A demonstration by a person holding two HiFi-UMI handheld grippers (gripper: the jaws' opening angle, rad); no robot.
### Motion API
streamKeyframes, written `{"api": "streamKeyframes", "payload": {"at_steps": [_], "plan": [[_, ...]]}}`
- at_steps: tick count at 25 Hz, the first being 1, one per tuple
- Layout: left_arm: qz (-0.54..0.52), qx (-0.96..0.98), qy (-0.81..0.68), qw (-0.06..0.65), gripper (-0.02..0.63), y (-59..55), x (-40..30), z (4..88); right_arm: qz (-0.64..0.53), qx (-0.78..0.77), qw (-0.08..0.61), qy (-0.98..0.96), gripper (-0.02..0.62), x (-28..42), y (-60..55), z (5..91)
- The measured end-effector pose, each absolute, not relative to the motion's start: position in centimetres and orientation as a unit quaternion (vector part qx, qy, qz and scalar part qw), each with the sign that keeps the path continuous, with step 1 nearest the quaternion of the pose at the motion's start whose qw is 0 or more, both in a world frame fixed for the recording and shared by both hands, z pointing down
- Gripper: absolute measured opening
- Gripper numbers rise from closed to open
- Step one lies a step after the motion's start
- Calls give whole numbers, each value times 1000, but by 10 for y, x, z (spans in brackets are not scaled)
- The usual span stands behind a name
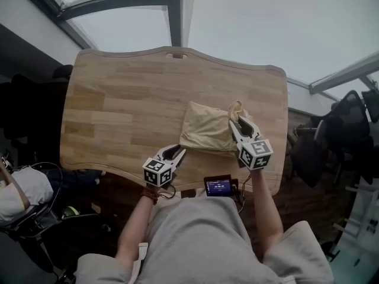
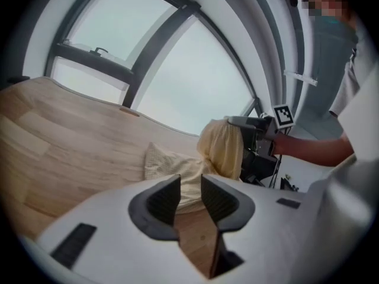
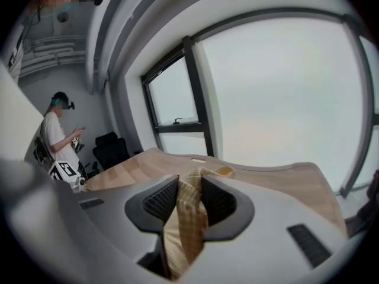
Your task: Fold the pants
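Grey shirt (image 1: 201, 241); reddish wristband (image 1: 150, 194); white left tool (image 1: 180, 151), right tool (image 1: 233, 123), black pads (image 2: 163, 200), marker cubes (image 1: 155, 171)

Flat, pale daylight comes at you through the windows (image 1: 249, 16) ahead, blown out to near white; the table (image 1: 118, 111) is evenly lit, its shadows soft and faint; the room's edges fall dark (both gripper views bend hard, with black corners); the right gripper (image 3: 189, 189) looks soft, too near the lens.

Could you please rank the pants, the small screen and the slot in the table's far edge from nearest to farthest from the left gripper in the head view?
1. The pants, right of the left gripper.
2. The small screen, lower right of it.
3. The slot, at the far edge.
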State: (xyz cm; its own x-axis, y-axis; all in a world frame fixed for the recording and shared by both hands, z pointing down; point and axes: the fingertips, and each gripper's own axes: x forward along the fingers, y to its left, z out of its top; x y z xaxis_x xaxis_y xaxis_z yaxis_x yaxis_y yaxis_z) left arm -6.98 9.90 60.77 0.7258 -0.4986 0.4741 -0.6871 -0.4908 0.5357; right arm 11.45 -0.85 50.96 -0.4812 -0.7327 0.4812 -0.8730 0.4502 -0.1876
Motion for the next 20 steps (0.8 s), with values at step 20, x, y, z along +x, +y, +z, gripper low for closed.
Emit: {"api": "streamKeyframes", "payload": {"at_steps": [20], "plan": [[263, 891, -294, 226, 107, 39, -16, 642, 84, 206, 473, -852, 256, 58, -8, 623]]}}
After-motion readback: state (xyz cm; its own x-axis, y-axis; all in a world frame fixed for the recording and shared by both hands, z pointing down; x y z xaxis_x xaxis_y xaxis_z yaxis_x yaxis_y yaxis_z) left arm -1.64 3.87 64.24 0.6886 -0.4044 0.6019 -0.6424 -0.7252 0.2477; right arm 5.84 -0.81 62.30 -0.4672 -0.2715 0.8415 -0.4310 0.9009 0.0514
